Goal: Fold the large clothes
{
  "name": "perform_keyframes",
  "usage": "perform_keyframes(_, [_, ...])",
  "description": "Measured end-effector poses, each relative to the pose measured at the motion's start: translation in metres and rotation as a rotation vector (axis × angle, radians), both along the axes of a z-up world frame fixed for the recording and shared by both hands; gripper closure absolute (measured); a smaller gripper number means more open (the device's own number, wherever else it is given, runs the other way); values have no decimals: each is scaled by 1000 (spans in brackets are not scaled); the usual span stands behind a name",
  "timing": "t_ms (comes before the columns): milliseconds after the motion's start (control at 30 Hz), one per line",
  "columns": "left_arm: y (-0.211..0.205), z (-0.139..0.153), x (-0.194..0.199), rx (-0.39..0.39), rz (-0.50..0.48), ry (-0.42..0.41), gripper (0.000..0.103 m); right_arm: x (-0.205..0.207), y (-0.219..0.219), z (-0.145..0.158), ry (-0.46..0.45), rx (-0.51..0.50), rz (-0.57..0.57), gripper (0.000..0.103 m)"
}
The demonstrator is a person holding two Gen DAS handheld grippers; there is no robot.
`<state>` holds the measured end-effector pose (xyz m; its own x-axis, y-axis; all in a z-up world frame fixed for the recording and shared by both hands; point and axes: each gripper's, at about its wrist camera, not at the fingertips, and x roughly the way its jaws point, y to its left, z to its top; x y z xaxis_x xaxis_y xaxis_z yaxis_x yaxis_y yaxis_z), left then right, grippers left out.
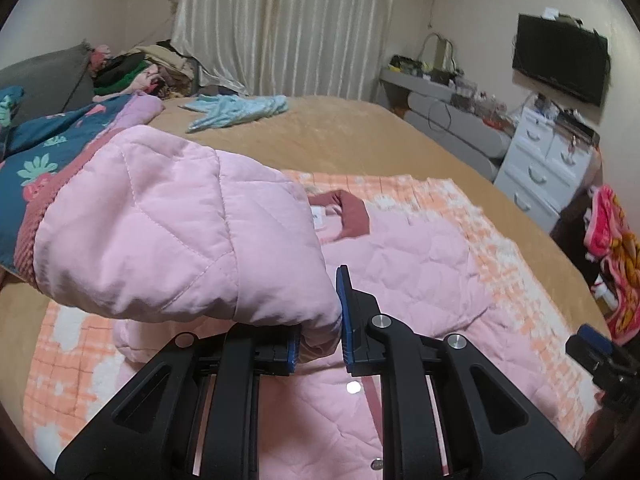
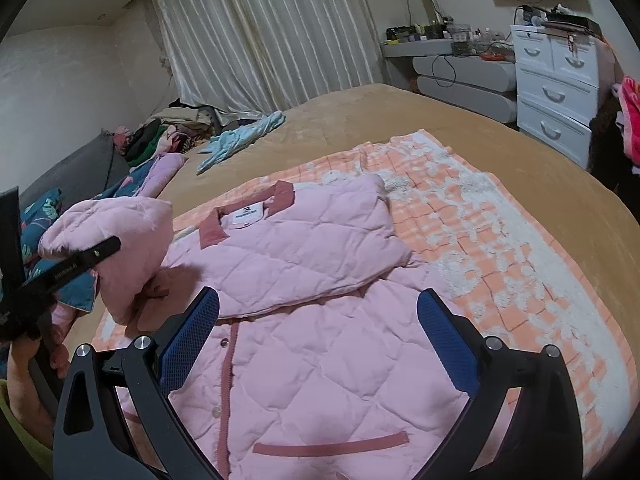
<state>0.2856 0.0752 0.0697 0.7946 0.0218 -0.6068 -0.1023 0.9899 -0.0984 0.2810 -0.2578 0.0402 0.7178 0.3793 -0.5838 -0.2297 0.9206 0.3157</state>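
Sleeve (image 1: 160, 220) in left tongs (image 1: 318, 344) hides jacket (image 1: 420, 272) collar.

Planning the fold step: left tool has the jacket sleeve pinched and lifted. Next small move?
Probably carry the sleeve across onto the jacket front and lay it down: the other sleeve already lies folded over the chest, and the right tool hangs open above it.

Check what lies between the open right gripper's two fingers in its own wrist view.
Only the pink quilted jacket, lying flat beneath the right gripper; its fingers stand apart, clamping nothing.
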Motion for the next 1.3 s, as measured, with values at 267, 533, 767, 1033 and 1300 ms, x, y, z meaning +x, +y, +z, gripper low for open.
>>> perform_keyframes(267, [-32,-30,14,60,-76,72,94,6,-14,-13,21,10,-26,4])
perform_keyframes(533, [-50,-61,24,81,-111,134,94,12,-27,-26,43,19,-55,4])
perform_keyframes(767, [-61,-76,26,133,-141,164,94,18,-31,-38,67,23,-66,4])
perform_keyframes(1033, [-68,-97,30,143,-180,209,93,23,-38,-48,85,28,-87,4])
perform_keyframes(1300, [-69,-103,30,145,-191,232,91,26,-42,-54,104,26,-103,4])
